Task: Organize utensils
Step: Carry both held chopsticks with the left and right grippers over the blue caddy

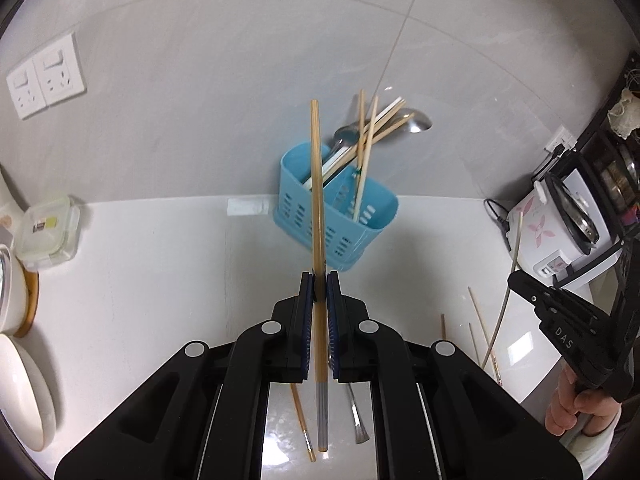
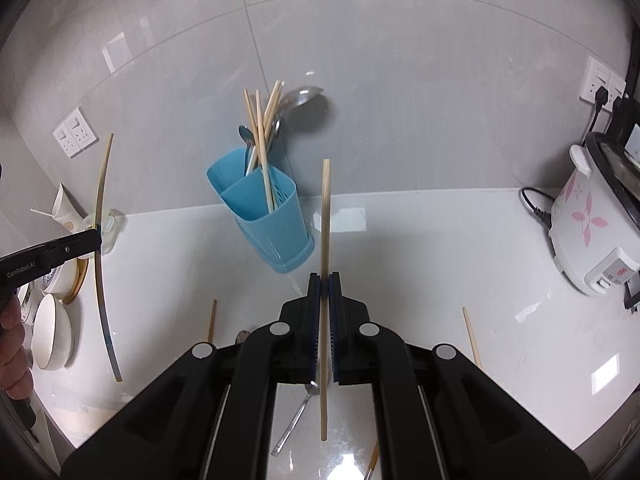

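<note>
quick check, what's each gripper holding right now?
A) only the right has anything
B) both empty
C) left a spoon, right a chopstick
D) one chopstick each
D: the left gripper is shut on a chopstick with a grey tip, and the right gripper is shut on a plain chopstick, both lifted off the counter in front of the blue holder.

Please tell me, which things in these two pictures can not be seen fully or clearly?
- Spoon on the counter: right wrist view, its bowl hidden behind the right gripper.
- Loose chopstick: left wrist view, upper part hidden under the left gripper.
- Rice cooker: left wrist view, partly behind the rack.
- Bowls: left wrist view, cut off by the left edge.
- Blue holder: its inside bottom is hidden by its walls.
</note>
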{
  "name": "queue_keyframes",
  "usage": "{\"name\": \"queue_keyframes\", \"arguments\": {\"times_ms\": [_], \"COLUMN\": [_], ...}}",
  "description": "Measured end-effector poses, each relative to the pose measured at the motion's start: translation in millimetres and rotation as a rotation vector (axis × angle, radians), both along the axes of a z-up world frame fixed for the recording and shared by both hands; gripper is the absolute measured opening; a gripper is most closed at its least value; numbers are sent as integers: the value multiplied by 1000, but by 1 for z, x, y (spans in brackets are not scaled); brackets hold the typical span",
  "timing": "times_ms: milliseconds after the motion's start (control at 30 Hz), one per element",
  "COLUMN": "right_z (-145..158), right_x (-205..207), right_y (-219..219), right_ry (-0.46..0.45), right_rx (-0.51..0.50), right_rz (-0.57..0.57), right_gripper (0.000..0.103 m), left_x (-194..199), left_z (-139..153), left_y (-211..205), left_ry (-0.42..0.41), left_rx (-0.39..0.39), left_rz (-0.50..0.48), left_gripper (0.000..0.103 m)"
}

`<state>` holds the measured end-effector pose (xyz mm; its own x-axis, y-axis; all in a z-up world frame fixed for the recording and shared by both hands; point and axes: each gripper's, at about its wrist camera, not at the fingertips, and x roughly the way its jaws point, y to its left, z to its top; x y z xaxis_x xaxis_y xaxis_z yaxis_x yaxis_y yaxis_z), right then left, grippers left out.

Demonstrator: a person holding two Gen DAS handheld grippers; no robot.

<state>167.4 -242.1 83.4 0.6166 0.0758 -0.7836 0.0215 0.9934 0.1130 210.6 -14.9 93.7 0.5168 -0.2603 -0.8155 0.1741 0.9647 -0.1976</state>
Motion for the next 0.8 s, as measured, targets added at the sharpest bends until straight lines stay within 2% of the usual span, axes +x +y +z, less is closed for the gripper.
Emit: {"name": "queue_keyframes", "arguments": {"times_ms": [467,800], "right_z": [35,44], "right_x": [44,88], "right_y": [-2,6], "right_ry": [-76,-100], "right_rx": [-21,-11], "right_rz": [0,33], "right_gripper": [3,3], "left_x": [29,68], "left_z": [33,33], "left_y": [-24,-34], "left_ry": [-126,-133], "left_rx": [-45,-45], "left_rz": [-15,-1], "left_gripper": [6,6]}}
